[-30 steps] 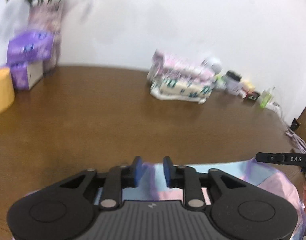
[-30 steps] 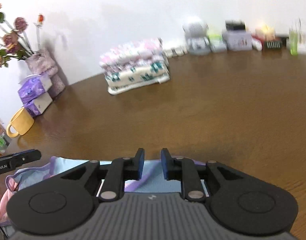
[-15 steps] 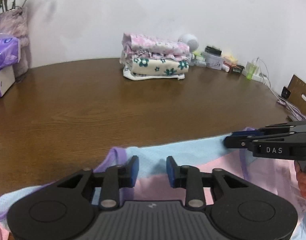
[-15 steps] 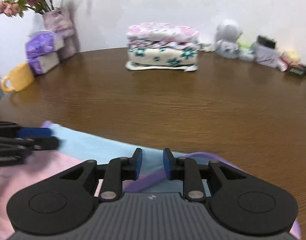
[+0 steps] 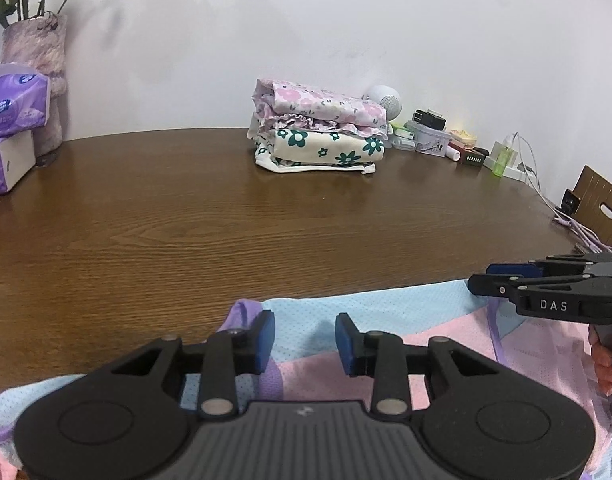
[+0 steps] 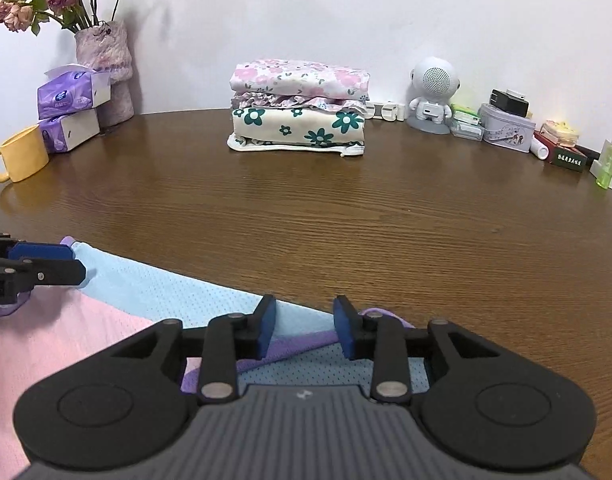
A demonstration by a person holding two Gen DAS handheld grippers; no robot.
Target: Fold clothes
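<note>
A pastel mesh garment (image 5: 385, 308) in blue, pink and purple lies flat at the near edge of the brown table (image 5: 226, 220). My left gripper (image 5: 304, 342) is open over its far left corner, with cloth under the fingers and none pinched. My right gripper (image 6: 304, 328) is open over the far right corner of the garment (image 6: 146, 292), by a purple hem. Each view shows the other: the right gripper (image 5: 481, 276) at the right edge, the left gripper (image 6: 76, 262) at the left edge. A stack of folded floral clothes (image 6: 300, 108) sits at the back.
Purple tissue boxes (image 6: 72, 92), a vase of dried roses (image 6: 104, 56) and a yellow mug (image 6: 20, 160) stand at the back left. A white robot speaker (image 6: 431, 96), tins, boxes and a green bottle (image 6: 607, 164) line the back right. Cables (image 5: 545, 196) trail off the right edge.
Both grippers swung to face the table's back and lowered the garment's far edge onto the wood. Their fingers have spread wider, the right most clearly, letting go of the cloth.
</note>
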